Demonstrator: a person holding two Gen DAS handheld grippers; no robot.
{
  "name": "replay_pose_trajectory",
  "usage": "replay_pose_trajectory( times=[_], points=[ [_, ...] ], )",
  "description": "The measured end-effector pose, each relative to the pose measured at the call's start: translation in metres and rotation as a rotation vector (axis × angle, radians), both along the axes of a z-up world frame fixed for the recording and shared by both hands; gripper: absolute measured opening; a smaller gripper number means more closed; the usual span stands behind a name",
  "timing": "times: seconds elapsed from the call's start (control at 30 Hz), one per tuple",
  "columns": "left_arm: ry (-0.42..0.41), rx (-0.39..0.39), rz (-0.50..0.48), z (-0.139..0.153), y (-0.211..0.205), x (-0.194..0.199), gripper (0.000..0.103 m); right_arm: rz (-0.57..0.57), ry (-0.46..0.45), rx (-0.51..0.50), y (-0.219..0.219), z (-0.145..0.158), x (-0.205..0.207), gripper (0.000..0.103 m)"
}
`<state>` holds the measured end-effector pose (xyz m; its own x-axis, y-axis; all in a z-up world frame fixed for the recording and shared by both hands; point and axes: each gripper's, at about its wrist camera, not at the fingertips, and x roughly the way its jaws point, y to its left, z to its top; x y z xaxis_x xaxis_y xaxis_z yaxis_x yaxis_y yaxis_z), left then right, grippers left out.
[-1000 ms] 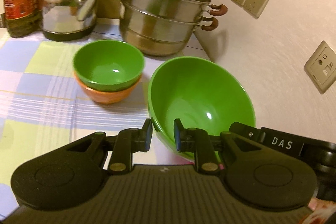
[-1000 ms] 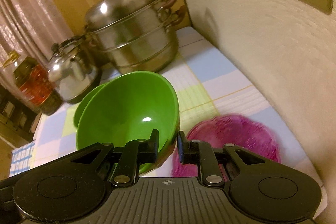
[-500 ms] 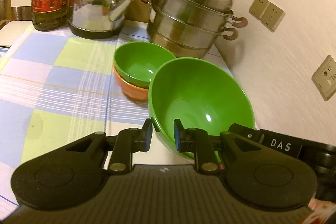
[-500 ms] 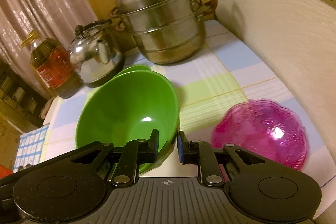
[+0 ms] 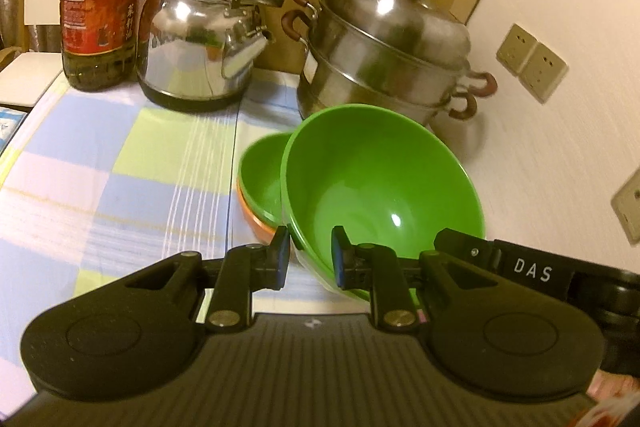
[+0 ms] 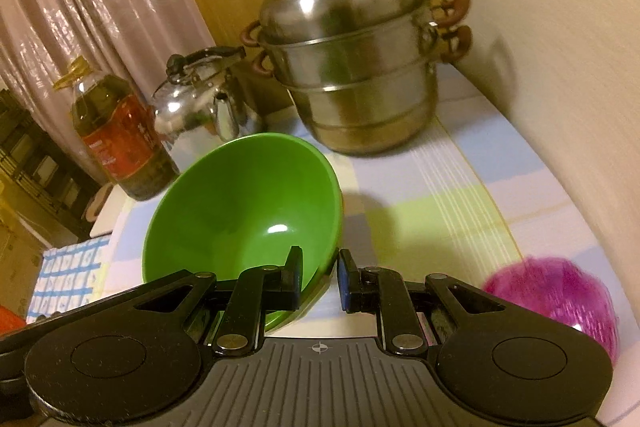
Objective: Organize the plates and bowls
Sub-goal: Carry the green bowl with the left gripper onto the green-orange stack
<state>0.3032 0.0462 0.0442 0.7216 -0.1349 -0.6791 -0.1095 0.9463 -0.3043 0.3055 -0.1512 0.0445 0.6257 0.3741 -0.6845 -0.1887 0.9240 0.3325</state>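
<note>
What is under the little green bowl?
An orange bowl sits under the small green bowl, nested. Only its rim edge shows; the big green bowl covers the rest.

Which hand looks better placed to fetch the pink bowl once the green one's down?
Right, probably: the pink bowl lies beside the right tongs and is absent from the left view. The left tongs share the big green bowl.

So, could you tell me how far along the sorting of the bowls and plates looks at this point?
Done: a small green bowl sits nested in an orange bowl on the checked cloth. In hand: the left gripper and right gripper each straddle the rim of the large green bowl, tilted beside that stack. Left: the large bowl has yet to be set down, and the pink dish lies apart near the wall.
</note>
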Motion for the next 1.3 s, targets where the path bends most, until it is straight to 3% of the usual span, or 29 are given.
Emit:
replay_pose_trajectory(
  times=[0.27,0.6,0.9,1.3],
  points=[
    [0.027,0.022,-0.004,-0.004,0.018,0.058,0.019,0.021,0.013,-0.019,0.023,-0.004,0.06,0.018],
    [0.093,0.039,-0.014,-0.038,0.025,0.099,0.019,0.042,0.042,-0.081,0.041,-0.039,0.107,0.018],
    [0.124,0.039,-0.017,-0.059,0.03,0.107,0.019,0.065,0.049,-0.133,0.051,-0.067,0.113,0.018],
    [0.139,0.049,-0.014,-0.065,0.029,0.11,0.02,0.07,0.022,-0.174,0.057,-0.074,0.112,0.018]
  ],
)
